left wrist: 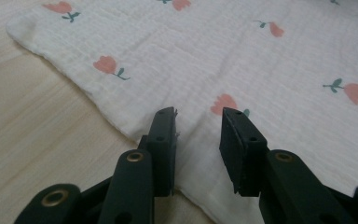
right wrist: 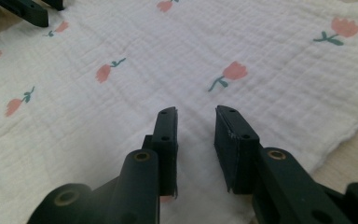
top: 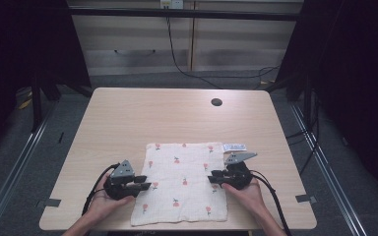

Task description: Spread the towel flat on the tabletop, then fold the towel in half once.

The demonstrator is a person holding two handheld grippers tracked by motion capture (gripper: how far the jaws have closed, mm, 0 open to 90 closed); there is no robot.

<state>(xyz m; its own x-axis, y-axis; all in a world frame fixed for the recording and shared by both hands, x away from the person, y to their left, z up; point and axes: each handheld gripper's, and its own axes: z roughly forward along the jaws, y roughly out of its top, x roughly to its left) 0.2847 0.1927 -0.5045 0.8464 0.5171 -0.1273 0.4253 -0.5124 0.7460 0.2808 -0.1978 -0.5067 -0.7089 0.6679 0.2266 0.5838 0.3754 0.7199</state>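
White muslin printed with small pink flowers makes up the one cloth [top: 182,182], which lies flat on the near half of the table [top: 128,118], between two grippers. Nearest the person, two hands come in from the bottom edge, each holding one gripper. The left gripper [top: 145,182] sits at the cloth's left edge and the right gripper [top: 214,176] at its right edge, both pointing inward. From the left gripper view, its two black jaws stand parted over the cloth's hem, one above the edge and one above the fabric, with nothing pinched between them. From the right gripper view, the two jaws also stand parted just above the cloth, clamping nothing; that view also catches the tips of the left gripper [right wrist: 28,11] across the fabric, which the left gripper view does not return. Beyond the right gripper, the high view alone shows one small white packet [top: 235,147] just beside the cloth's far right corner, and farther still one dark round hole [top: 216,102] in the tabletop.
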